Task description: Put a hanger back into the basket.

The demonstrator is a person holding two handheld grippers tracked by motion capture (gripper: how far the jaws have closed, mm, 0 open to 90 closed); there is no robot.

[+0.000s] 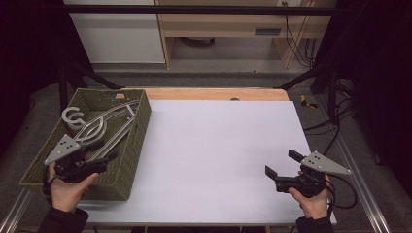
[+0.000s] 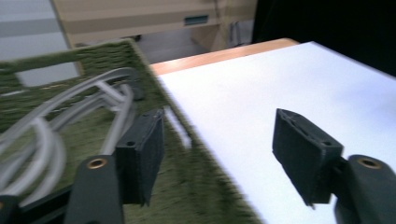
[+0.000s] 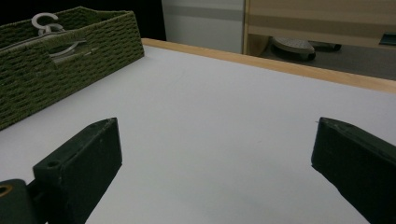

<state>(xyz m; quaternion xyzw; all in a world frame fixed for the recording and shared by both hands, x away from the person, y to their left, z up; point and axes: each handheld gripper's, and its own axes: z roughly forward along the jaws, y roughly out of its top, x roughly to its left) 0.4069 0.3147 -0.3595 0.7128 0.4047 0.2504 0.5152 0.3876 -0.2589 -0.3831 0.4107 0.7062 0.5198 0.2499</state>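
left gripper (image 1: 104, 162) hovers over the near right part of a rectangular olive-green woven basket (image 1: 137, 127), jaws spread apart with nothing between them. in the left gripper view (image 2: 219, 161) one ribbed black pad sits above the coarse weave of the basket (image 2: 196, 186) floor and the other hangs past the basket's right wall, over the smooth matte white table top (image 2: 280, 84). just ahead of and to the left of that gripper lie pale grey plastic clothes hangers (image 1: 104, 127), thin curved bars stacked together, their round hooks resting over the far left rim; the hanger (image 2: 51, 135) bars look blurred up close. right gripper (image 1: 279, 167) is held low over bare white table (image 1: 214, 145) near its front right corner, jaws wide apart and empty, well apart from the basket. the right gripper view (image 3: 215, 172) shows open flat surface ahead to a light wooden edge strip (image 3: 289, 67), plus the basket's (image 3: 70, 60) side wall with a cut-out handle slot, far off to its left.
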